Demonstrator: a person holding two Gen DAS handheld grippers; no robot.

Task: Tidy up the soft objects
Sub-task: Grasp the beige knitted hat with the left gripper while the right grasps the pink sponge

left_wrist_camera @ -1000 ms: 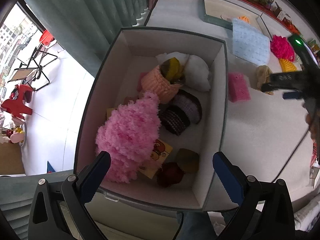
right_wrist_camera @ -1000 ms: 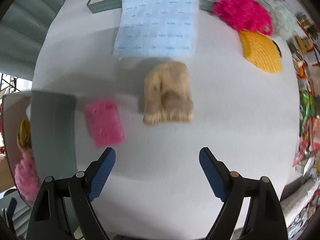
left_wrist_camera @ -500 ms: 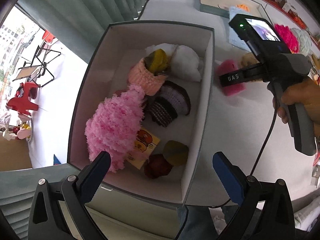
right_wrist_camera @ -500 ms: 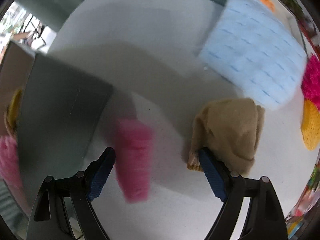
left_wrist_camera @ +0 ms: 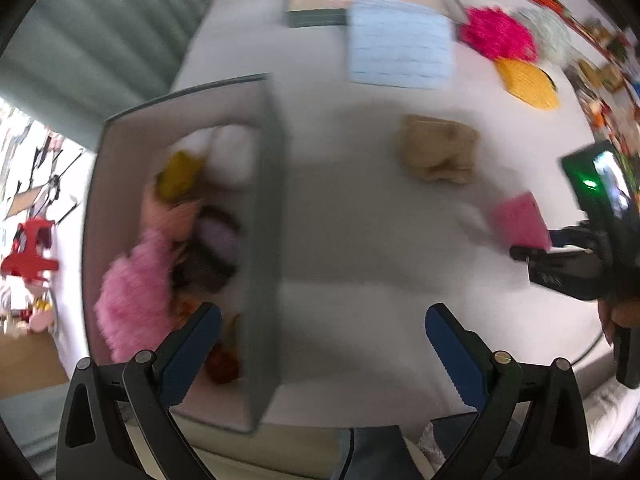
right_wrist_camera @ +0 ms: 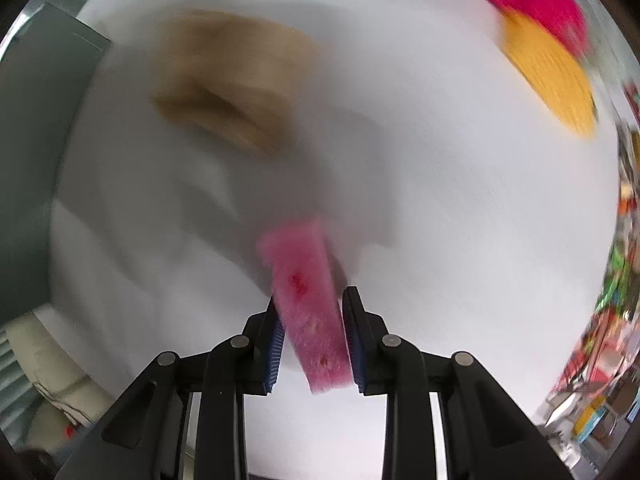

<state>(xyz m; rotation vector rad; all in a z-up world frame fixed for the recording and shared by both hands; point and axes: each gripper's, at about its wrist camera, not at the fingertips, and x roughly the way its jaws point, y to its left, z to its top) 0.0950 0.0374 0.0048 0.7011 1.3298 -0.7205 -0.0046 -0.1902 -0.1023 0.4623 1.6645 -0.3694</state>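
My right gripper (right_wrist_camera: 313,336) is shut on a pink sponge (right_wrist_camera: 310,300), which stands on edge between the blue pads above the white table (right_wrist_camera: 440,208). The left wrist view shows the same pink sponge (left_wrist_camera: 520,222) held at the far right by the right gripper (left_wrist_camera: 532,250). A tan knitted piece (right_wrist_camera: 228,84) lies on the table beyond it. My left gripper (left_wrist_camera: 322,348) is open and holds nothing; it hangs over the right wall of the grey box (left_wrist_camera: 264,240), which holds a fluffy pink item (left_wrist_camera: 132,300) and several other soft things.
A light blue cloth (left_wrist_camera: 400,52), a magenta fluffy piece (left_wrist_camera: 496,32) and a yellow knitted piece (left_wrist_camera: 528,84) lie at the back of the table. A second tray (left_wrist_camera: 316,16) stands behind the cloth. Windows and the floor outside are to the left.
My right gripper closed on the pink sponge and lifted it off the table. My left gripper slid right, from over the box interior to its right wall.
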